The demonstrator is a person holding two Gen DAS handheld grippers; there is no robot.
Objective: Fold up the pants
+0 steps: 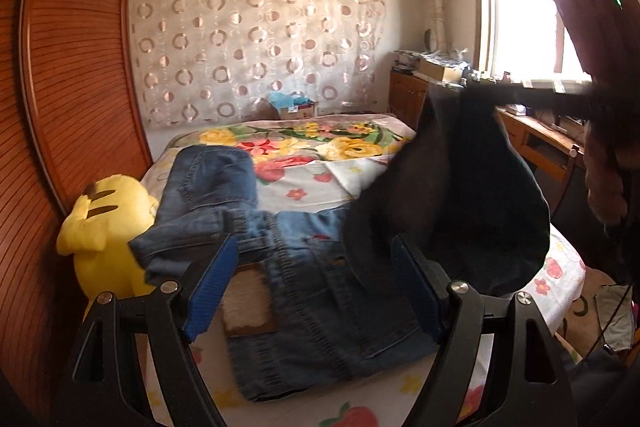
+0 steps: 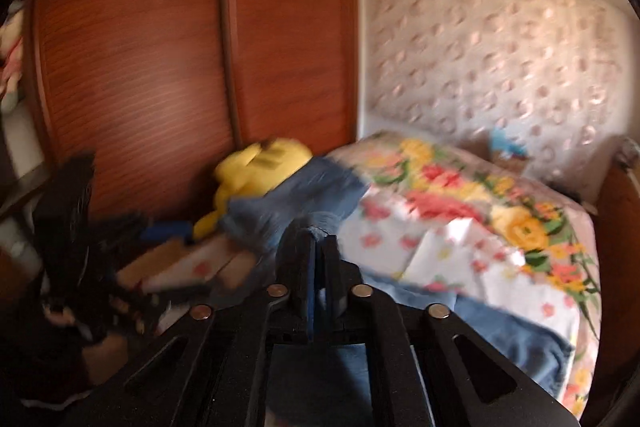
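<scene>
Left tongs (image 1: 312, 287): spread wide, empty, above jeans (image 1: 320, 267).
Jeans: rumpled on near bed (image 1: 360, 179).
Right tongs (image 2: 318, 247): pressed together, pinching dark cloth (image 1: 460, 195).
Advice: probably spread the cloth flat before creasing.

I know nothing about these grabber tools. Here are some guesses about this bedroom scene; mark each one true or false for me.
1. The left gripper has its jaws wide open with nothing clamped. True.
2. The right gripper is wide open. False: its jaws are nearly closed, pinching a piece of the blue jeans.
3. A yellow plush toy sits at the edge of the bed beside the wooden wardrobe. True.
4. The bed sheet is plain white. False: it carries bright red and yellow flowers.
5. The jeans are neatly folded. False: in the left wrist view they lie rumpled and spread out.
</scene>
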